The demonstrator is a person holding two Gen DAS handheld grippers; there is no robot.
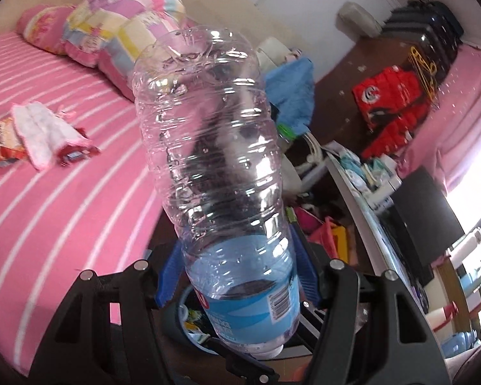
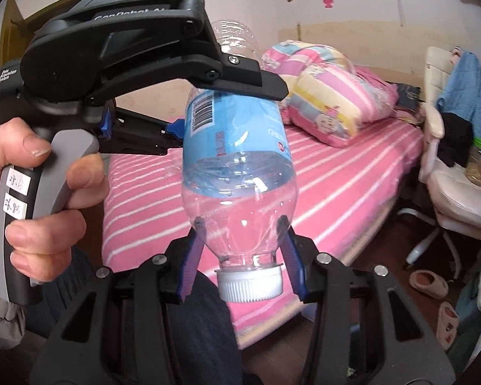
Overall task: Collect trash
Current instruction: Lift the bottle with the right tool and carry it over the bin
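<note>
Right wrist view shows the plastic bottle held cap-down between both tools. The right gripper pinches the clear shoulder just above the white cap, its blue pads pressing at 9 and 3 o'clock of the neck. The left gripper, carried by the person's hand at 9 o'clock of the frame, clamps the blue label from above and below.

Left wrist view confirms that grip: the left gripper is closed on the labelled band, with the bottle's clear body rising toward 12 o'clock. Jaws stand part-way apart only because the bottle fills them. A dark round rim, probably a bin, shows just below the label; this cannot be confirmed.

Assessment: the bottle is in carriage off the bed, toward disposal. Recommendations:
- Keep both grips firm; the thin wall dents and may slip.
- Move both hands together so the bottle is not twisted between them.
- Release only once the cap end is over the receptacle, one gripper first, then the other.

Outstanding: snack wrappers and a crumpled tissue lie on the bed at 9 o'clock, uncollected.
</note>
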